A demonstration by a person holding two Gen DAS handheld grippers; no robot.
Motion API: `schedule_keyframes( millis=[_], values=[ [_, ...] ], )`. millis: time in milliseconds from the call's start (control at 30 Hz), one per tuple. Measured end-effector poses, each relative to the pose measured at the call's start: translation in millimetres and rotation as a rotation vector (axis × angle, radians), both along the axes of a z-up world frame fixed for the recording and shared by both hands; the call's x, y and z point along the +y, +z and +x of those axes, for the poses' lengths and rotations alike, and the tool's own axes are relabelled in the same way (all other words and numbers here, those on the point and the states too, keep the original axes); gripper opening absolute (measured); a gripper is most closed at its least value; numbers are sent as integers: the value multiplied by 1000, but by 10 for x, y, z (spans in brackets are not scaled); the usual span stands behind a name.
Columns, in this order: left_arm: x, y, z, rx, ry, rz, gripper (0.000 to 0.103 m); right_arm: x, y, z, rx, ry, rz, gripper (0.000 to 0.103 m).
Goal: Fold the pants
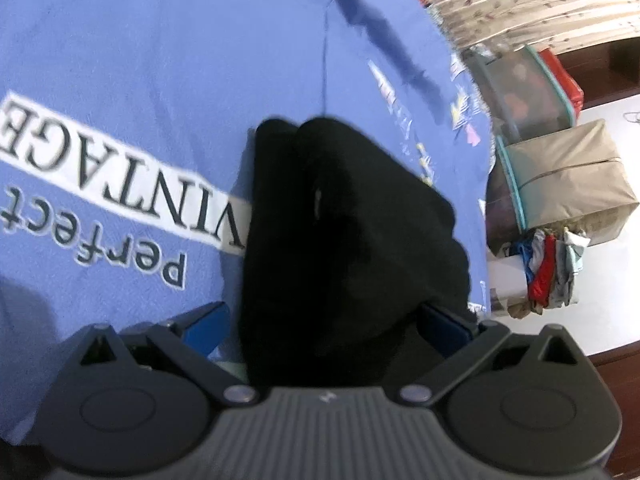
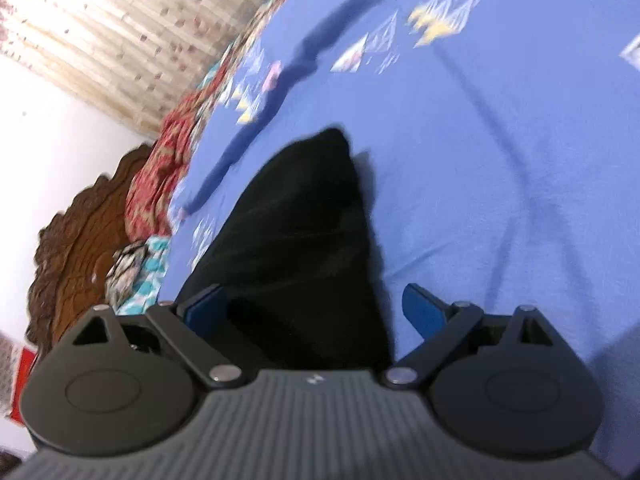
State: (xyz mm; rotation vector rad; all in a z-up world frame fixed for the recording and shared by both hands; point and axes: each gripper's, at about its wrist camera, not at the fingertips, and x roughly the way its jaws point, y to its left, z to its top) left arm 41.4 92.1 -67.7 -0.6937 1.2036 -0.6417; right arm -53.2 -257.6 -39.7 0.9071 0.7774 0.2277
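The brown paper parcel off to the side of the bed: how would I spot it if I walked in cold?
Start at the big blue bedsheet printed with "perfect VINTAGE". Just past its edge stand stacked see-through storage boxes with teal rims. The brown paper parcel sits beside them, above a bundle of colourful clothes; it alone is plain, opaque and boxy, with a string around it.

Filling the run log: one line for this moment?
black pants on blue bedsheet | left hand-held gripper open around pants | right hand-held gripper open
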Motion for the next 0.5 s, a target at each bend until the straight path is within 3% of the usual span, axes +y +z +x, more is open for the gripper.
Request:
schedule_keyframes(
  millis=[67,133,200,267,333,433,500],
  values=[
    [-106,-72,-22,0,-17,17,103,60,-106,107,1,38,63,96],
    [-219,-39,-89,-60,-41,49,100,134,-212,191,9,54,189,77],
    [-295,31,-122,-93,-58,89,85,241,-265,238,15,83,291,72],
    [-245,123,-75,-61,-46,59,69,366,-122,271,-22,150,245,69],
    [-121,332,35,-71,-21,-5,65,415,83,335,-73,191,196,67],
    [-2,784,310,-210,20,-35,65,383,395,618,-177,203,186,66],
    [16,1046,576,-318,37,-8,65,407,579,933,-246,211,145,66]
  ],
)
